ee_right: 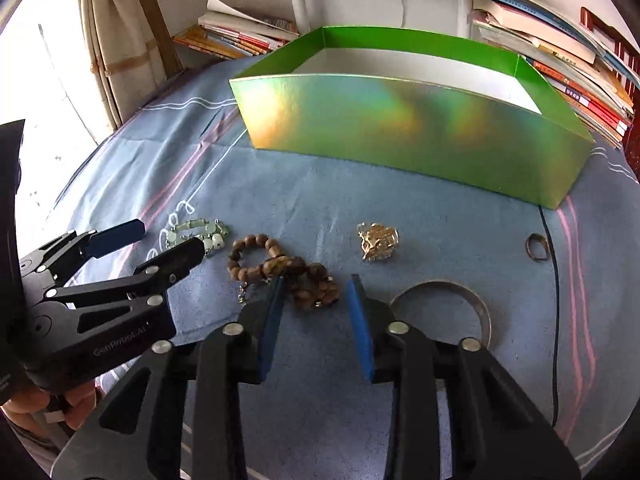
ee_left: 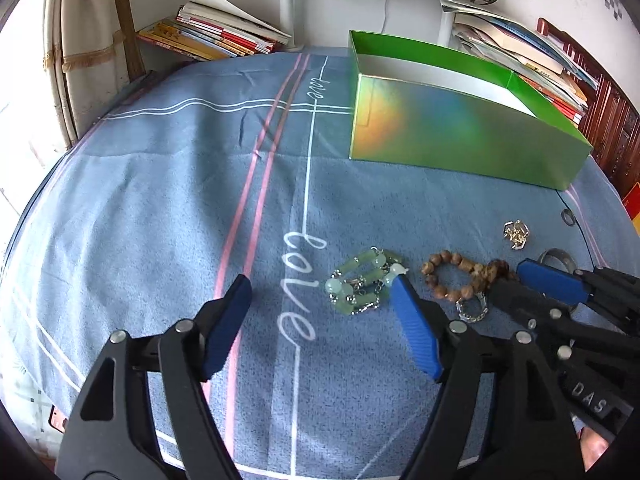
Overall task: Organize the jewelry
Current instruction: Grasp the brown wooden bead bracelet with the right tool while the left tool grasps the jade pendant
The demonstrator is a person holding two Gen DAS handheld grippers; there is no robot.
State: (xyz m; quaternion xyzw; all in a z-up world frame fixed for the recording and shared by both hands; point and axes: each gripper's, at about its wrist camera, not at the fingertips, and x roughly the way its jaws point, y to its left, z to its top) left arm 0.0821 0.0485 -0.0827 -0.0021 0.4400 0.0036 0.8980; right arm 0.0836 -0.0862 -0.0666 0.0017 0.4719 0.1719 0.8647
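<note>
Jewelry (ee_right: 304, 276) lies outside the green box (ee_right: 420, 136), on the cloth (ee_right: 420, 232).

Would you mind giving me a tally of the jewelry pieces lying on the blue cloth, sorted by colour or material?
Green bead bracelet: 1
Brown wooden bead bracelet: 1
Gold-coloured tangled piece: 1
Silver metal bangle: 1
Small dark ring: 1
Small silver chain piece, beside the wooden beads, possibly attached to them: 1
Total: 6 if the chain is separate. All lie outside the green box.
</note>
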